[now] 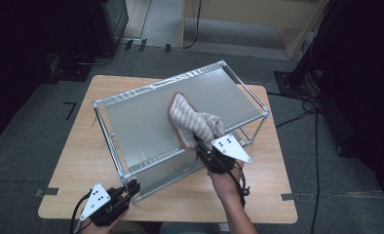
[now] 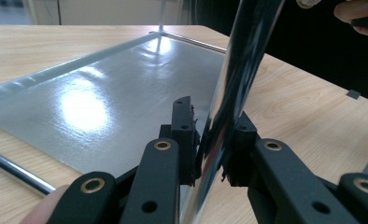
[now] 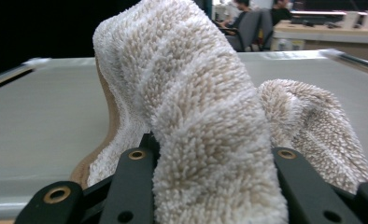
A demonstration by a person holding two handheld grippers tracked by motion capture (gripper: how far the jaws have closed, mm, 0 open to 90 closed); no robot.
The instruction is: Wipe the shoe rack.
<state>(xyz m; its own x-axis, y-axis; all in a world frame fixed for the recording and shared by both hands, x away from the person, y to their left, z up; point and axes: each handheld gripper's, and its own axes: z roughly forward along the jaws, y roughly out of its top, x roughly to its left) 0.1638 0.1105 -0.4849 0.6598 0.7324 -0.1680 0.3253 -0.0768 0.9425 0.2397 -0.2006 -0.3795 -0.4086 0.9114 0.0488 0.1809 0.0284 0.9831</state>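
Observation:
A metal two-shelf rack [image 1: 146, 122] stands on the wooden table [image 1: 78, 161]. A beige and white striped towel [image 1: 192, 122] lies bunched on its top shelf, towards the right. My right gripper [image 1: 203, 146] comes in from the front edge and is shut on the towel's near end. In the right gripper view the fluffy towel [image 3: 196, 116] bulges up between the black jaws of the right gripper [image 3: 210, 158], above the grey shelf [image 3: 42, 116]. My left gripper [image 1: 131, 187] is at the rack's front left corner. There the left gripper [image 2: 215, 144] is shut on the shiny upright post [image 2: 240, 65].
The rack's lower shelf [image 2: 102, 93] rests just above the tabletop [image 2: 303, 112]. Thin rails edge the rack all round. Cables [image 1: 302, 105] trail on the grey floor to the right of the table. The person's other hand [image 2: 359, 11] shows at the left gripper view's top right.

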